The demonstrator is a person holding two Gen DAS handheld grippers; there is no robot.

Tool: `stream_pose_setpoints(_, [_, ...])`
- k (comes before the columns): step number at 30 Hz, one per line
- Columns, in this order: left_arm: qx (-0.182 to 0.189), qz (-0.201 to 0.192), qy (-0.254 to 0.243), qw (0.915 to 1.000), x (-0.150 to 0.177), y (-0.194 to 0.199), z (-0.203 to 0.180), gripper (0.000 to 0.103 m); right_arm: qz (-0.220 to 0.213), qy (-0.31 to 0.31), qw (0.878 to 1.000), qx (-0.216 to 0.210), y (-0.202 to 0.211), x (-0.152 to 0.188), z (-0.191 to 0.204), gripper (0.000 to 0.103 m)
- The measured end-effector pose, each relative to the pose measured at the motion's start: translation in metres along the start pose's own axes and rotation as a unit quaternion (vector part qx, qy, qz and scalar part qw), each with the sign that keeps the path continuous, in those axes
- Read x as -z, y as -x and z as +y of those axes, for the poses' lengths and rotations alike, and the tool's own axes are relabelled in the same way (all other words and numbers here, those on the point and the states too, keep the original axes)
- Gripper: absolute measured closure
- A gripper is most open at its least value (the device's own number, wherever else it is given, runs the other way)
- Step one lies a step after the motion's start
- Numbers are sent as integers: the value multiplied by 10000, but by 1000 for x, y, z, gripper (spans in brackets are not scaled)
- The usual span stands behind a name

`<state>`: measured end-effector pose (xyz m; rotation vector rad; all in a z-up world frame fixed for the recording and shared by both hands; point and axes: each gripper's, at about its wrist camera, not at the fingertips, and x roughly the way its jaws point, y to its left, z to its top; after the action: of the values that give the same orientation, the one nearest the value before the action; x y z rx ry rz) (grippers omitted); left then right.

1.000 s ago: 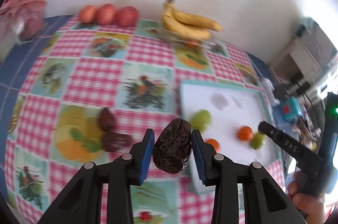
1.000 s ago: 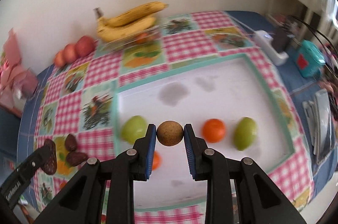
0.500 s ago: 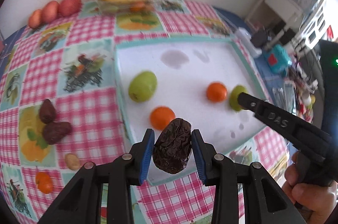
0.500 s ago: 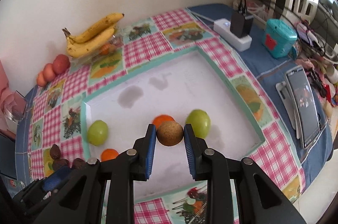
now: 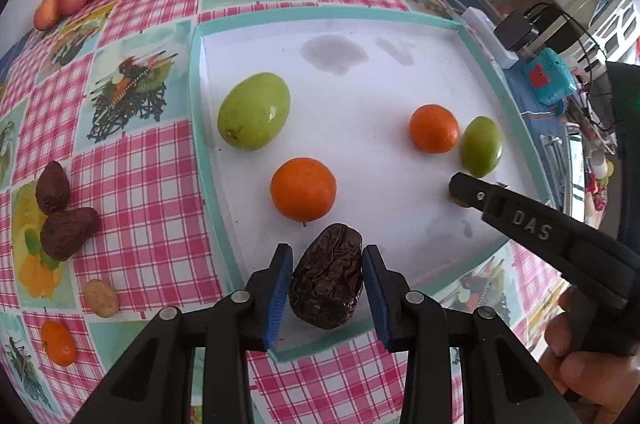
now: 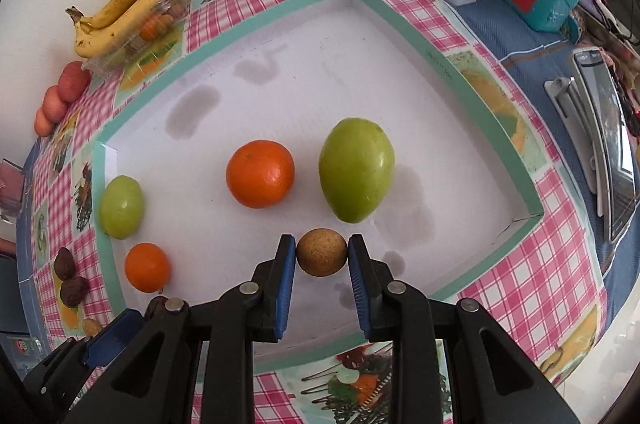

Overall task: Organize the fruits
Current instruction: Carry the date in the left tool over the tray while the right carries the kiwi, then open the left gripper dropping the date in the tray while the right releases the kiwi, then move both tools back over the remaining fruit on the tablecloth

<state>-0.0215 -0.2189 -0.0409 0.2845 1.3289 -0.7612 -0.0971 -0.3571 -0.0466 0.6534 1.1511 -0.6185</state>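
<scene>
While over the white tray, we noted:
Left tongs: gripped a wrinkled dark date.
Right tongs: gripped a small brown fruit.

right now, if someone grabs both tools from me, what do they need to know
Left tool: shut on a wrinkled dark date, above the near edge of the white tray.
Right tool: shut on a small round brown fruit, over the tray's near part.
Already in the tray: two green fruits and two oranges.
Still on the checked cloth, left of the tray: two dates, a small brown fruit, a small orange.
Next, probably: set both held fruits in the tray, then fetch the rest.
</scene>
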Motion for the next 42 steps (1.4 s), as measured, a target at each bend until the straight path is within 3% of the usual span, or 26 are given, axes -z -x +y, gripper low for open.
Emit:
stream_pose_setpoints(10, [-50, 37, 9, 10000, -3, -7, -1, 64, -13, -38, 10000, -6, -2, -4, 4, 75])
stream_pose_setpoints(12, [-38, 65, 23, 10000, -2, -6, 0, 62, -21, -41, 10000, -4, -1, -4, 3, 74])
stream_pose_setpoints(13, [-37, 61, 12, 10000, -2, -5, 0, 55, -8, -35, 10000, -2, -1, -3, 3, 73])
stream_pose_setpoints(14, [-25, 28, 0, 10000, -2, -3, 0, 51, -1, -35, 10000, -2, -1, -3, 3, 71])
stream_pose_setpoints(15, [-14, -19, -12, 10000, -2, 0, -1, 43, -1, -50, 10000, -10, -1, -3, 3, 61])
stream_pose_setpoints(16, [-3, -72, -37, 10000, -2, 3, -1, 43, -5, -66, 10000, -20, -1, -3, 3, 53])
stream_pose_setpoints(20, [-15, -234, -42, 9997, -2, 15, 2, 37, -151, -46, 9999, -39, 7, -4, 3, 51])
stream_pose_setpoints(22, [-61, -335, 64, 9994, -2, 21, 10, 26, -240, -33, 9997, -67, 12, -4, 4, 39])
stream_pose_setpoints(27, [-274, -457, 536, 9971, -4, 32, 39, 16, -523, 33, 9986, -83, 24, -6, 5, 21])
stream_pose_setpoints(33, [-835, -874, 1099, 9866, -1, 50, 80, 0, -689, 172, 9974, -75, 29, -7, 10, 14])
stream_pose_setpoints(42, [-1520, -1455, 1776, 9613, 9, 87, 145, 0, -951, 306, 9947, -243, 35, -5, 20, 13])
